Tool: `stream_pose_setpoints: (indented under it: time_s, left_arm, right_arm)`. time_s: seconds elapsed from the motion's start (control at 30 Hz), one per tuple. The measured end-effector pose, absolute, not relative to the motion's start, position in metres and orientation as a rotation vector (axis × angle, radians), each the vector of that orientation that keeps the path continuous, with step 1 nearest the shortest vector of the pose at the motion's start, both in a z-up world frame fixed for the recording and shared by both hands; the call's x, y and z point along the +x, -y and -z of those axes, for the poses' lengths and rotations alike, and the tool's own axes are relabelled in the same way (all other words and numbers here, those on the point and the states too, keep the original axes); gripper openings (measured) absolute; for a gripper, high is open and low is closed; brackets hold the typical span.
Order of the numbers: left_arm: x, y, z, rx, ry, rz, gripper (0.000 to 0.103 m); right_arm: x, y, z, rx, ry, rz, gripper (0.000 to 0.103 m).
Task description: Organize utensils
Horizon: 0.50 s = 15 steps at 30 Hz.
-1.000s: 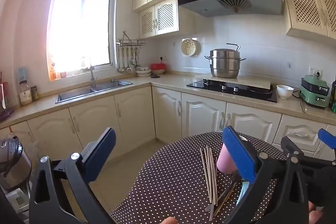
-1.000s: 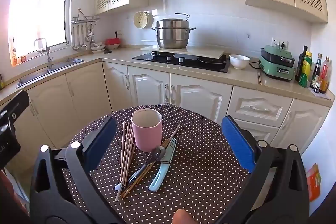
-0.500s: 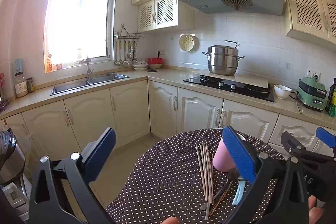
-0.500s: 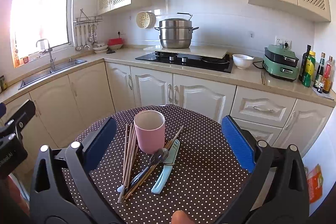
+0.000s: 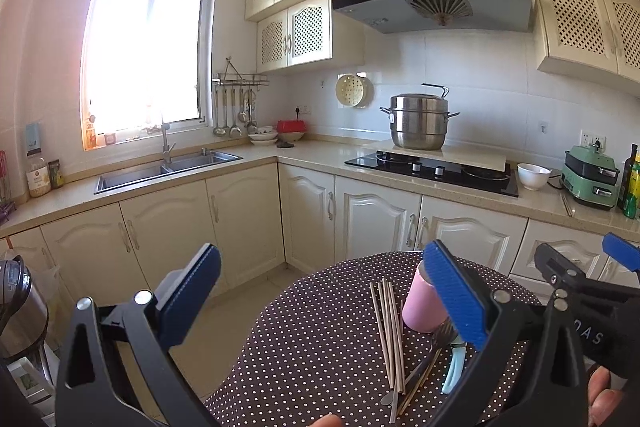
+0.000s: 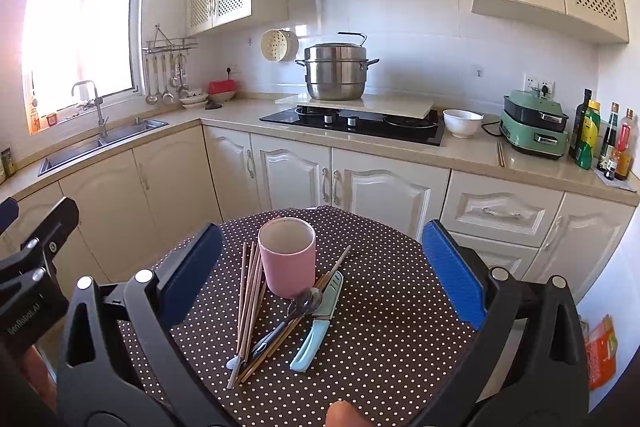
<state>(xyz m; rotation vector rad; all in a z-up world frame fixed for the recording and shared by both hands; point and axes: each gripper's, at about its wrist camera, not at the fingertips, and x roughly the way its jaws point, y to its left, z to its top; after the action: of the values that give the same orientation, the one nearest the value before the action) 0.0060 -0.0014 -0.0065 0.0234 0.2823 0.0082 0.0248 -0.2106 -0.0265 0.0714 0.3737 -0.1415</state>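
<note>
The right hand-held gripper (image 6: 322, 273) stands wide open and empty, and the pink cup (image 6: 287, 255) with the loose utensils lies straight ahead of it and a little below, on the dotted surface (image 6: 392, 327). The chopsticks (image 6: 249, 303), the spoon (image 6: 294, 313) and the pale blue knife (image 6: 318, 327) lie with their long axes nearly along its fingers. The left hand-held gripper (image 5: 320, 301), also wide open, has them off to its right, so I judge the right one better placed.
</note>
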Motion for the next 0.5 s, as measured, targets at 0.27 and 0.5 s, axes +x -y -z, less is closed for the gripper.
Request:
stream_pose_setpoints:
  time_s: [0.27, 0.5]
  left_arm:
    - [0.0067, -0.0002, 0.0063, 0.019, -0.288, -0.007, 0.099]
    - [0.0111, 0.0002, 0.0072, 0.015, -0.302, -0.012, 0.099]
  right_arm:
    - [0.0244, 0.2089, 0.0269, 0.070, -0.375, 0.139, 0.098]
    - [0.0281, 0.2057, 0.0255, 0.071, -0.380, 0.135, 0.098]
